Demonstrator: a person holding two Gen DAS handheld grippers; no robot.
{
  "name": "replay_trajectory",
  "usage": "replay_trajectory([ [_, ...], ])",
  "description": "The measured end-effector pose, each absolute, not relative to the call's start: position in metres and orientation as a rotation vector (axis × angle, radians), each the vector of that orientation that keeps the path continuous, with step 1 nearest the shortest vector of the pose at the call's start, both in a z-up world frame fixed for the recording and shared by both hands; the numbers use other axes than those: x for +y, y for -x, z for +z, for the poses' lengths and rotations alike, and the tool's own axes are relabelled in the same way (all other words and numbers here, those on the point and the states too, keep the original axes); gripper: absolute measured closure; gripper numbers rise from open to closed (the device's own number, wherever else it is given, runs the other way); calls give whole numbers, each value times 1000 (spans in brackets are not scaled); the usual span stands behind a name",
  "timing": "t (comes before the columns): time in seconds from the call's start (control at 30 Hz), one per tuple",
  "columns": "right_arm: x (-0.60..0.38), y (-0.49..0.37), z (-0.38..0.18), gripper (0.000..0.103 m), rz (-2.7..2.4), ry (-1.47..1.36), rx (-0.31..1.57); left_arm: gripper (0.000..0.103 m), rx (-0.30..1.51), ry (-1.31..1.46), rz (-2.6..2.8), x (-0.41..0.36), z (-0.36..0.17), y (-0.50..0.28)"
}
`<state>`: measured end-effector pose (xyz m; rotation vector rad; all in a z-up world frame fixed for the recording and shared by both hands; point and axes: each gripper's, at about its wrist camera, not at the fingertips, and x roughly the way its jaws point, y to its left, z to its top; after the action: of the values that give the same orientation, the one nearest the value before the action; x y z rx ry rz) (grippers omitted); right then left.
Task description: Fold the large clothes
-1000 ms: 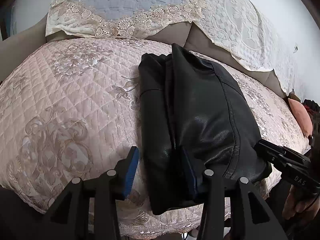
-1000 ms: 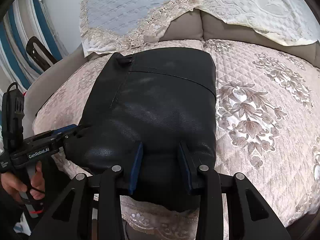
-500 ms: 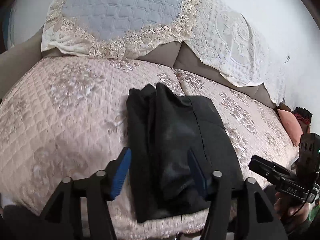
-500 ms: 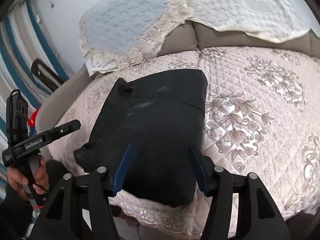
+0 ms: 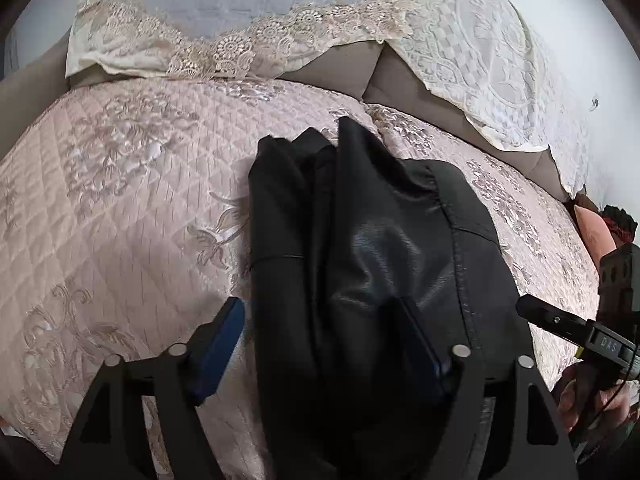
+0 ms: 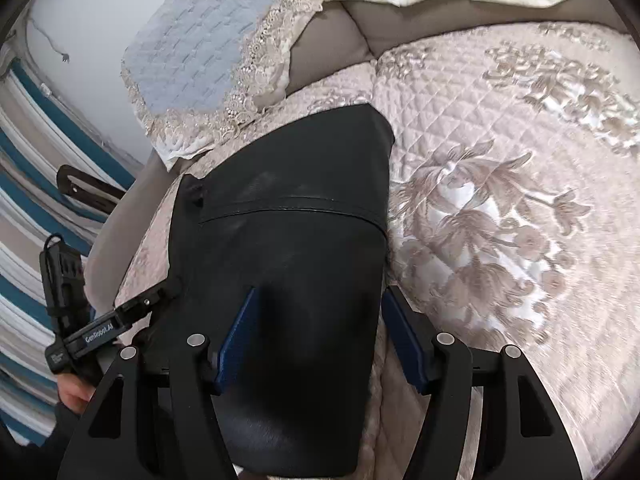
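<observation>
Jacket [image 5: 384, 264], black leather-look, lies folded into a long narrow bundle on the quilted sofa seat [image 5: 120, 208], near end hanging toward the front edge, probably so both claws can reach that end for 1 more fold. Left claw [image 5: 320, 344] gapes wide astride the bundle's left layers, gripping nothing. Right claw [image 6: 320, 336] also wide open over the near end, not clamped. Lace throws [image 5: 248, 44] cover the backrest. Hard to tell: sleeves and collar tucked out of sight, near hem cut off behind the claw frames, contact with pads unclear.
</observation>
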<state>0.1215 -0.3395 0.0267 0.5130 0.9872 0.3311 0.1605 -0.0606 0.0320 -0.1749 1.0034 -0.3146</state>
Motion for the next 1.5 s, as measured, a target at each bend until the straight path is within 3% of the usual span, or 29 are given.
replay_trajectory([
  [0.53, -343, -137, 8, 33, 372, -586, 1022, 18, 1026, 216, -324, -59, 25, -176],
  [0.8, -341, -138, 11, 33, 350, -555, 1004, 20, 928, 152, -349, -83, 55, -184],
  [0.83, -341, -138, 11, 33, 348, -562, 1002, 23, 933, 163, -364, -86, 54, -192],
  [0.9, -340, -139, 11, 33, 345, -565, 999, 44, 968, 179, -360, -89, 48, -207],
  [0.97, -339, -139, 11, 33, 342, -560, 996, 73, 982, 175, -350, -91, 45, -215],
  [1.03, -339, -138, 13, 33, 335, -552, 988, 86, 978, 142, -331, -91, 41, -215],
  [1.17, -340, -135, 20, 33, 313, -511, 957, 91, 968, 134, -319, -82, 28, -203],
  [1.5, -326, -138, 45, 33, 288, -395, 891, 91, 945, 106, -310, -78, 24, -196],
])
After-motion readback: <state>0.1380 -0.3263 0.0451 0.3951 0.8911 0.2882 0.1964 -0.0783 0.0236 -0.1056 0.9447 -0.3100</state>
